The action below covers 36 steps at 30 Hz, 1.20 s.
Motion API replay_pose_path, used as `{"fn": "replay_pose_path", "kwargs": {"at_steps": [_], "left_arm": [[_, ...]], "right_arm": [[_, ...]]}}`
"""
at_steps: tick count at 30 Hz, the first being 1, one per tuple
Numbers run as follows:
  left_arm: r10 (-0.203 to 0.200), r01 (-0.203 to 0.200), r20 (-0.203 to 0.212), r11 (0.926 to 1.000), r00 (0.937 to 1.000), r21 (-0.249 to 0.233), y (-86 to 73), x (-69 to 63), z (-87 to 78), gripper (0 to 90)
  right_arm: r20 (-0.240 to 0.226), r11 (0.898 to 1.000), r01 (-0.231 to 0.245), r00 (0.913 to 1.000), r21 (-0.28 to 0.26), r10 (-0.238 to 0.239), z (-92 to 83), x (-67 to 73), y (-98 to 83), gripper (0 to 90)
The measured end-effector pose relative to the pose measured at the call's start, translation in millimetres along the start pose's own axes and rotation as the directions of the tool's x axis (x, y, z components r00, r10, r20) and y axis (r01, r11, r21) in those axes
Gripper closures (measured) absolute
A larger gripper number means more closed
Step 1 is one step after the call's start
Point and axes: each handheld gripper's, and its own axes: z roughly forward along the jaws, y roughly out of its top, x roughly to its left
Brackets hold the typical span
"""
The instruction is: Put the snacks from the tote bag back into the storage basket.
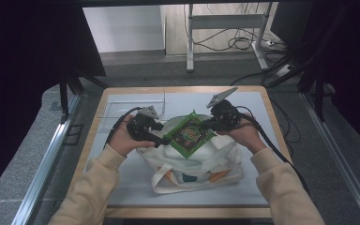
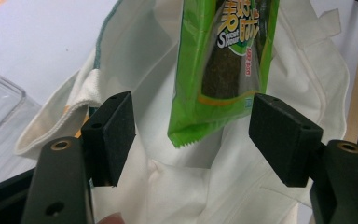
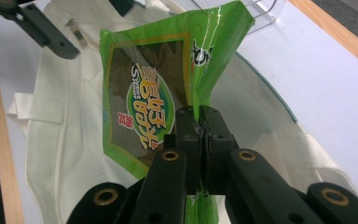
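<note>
Table (image 1: 122, 101) carries a white tote bag (image 1: 201, 161). Green snack packet (image 1: 189, 134) hangs above the bag's mouth, pinched at one edge by the right gripper (image 3: 199, 122), jaws clamped. Left gripper (image 2: 191, 128) jaws spread wide, straddling the packet's lower corner, not touching.
</note>
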Motion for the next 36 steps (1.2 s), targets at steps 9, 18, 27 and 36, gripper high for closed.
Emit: {"fn": "replay_pose_path", "kwargs": {"at_steps": [9,18,27,36], "left_arm": [[-0.026,0.025,0.048,0.9995,0.9985,0.020,6.2,3.8,13.9,33.6],[-0.004,-0.003,0.119,0.9981,0.9928,0.061,8.1,-2.1,25.5,55.7],[-0.060,0.052,0.172,0.9973,0.9833,0.052,4.1,4.0,18.8,71.5],[-0.044,0.038,0.131,0.9983,0.9905,0.043,-0.4,-0.9,14.6,71.9]], "right_arm": [[-0.022,0.998,0.057,0.9981,-0.022,-0.057,1.1,6.8,5.8,86.9],[-0.040,0.996,0.084,0.9956,-0.022,-0.085,7.2,10.3,9.6,86.8],[-0.034,0.994,0.102,0.9941,-0.032,-0.103,9.1,10.5,8.1,83.4],[-0.047,0.995,0.062,0.9967,-0.081,-0.066,6.9,10.7,4.9,65.9]]}}
